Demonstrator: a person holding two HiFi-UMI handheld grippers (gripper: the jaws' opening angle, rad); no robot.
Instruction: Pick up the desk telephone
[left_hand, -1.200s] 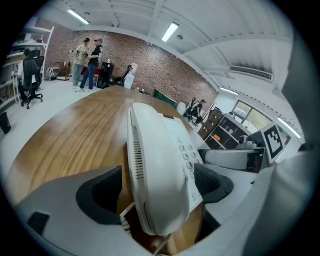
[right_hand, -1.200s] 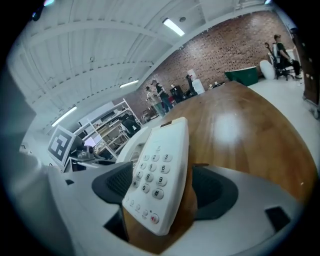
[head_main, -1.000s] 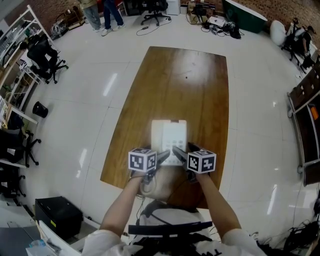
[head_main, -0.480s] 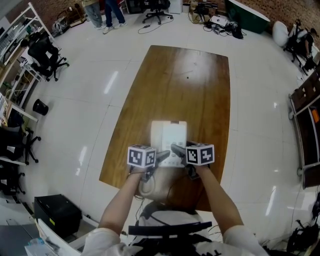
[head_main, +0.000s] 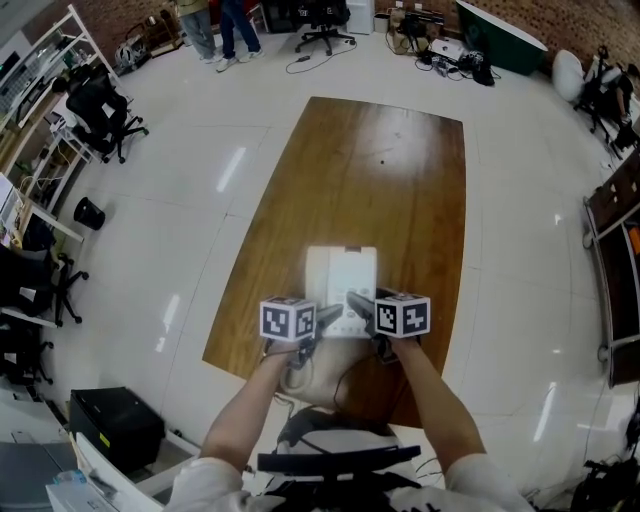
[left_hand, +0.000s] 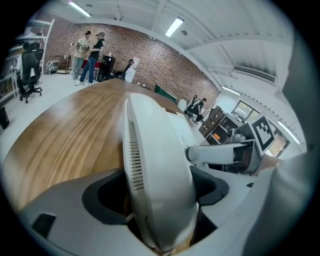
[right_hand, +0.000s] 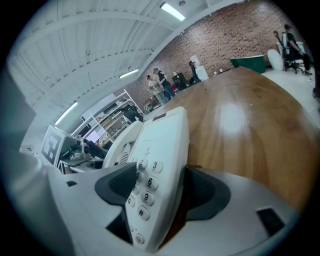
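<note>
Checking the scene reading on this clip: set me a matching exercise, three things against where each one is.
Things: 1 handset; 2 keypad; 3 table.
Places: A under the telephone; B between the fingers of the right gripper; C between the fingers of the left gripper.
Pairs: 1-C; 2-B; 3-A.
Both grippers' fingers are closing, with the telephone between them.

Smooth white plastic telephone (head_main: 341, 275) on glossy, seemingly varnished wood table (head_main: 380, 170).

Bright overhead glare, fisheye-warped edges
</note>
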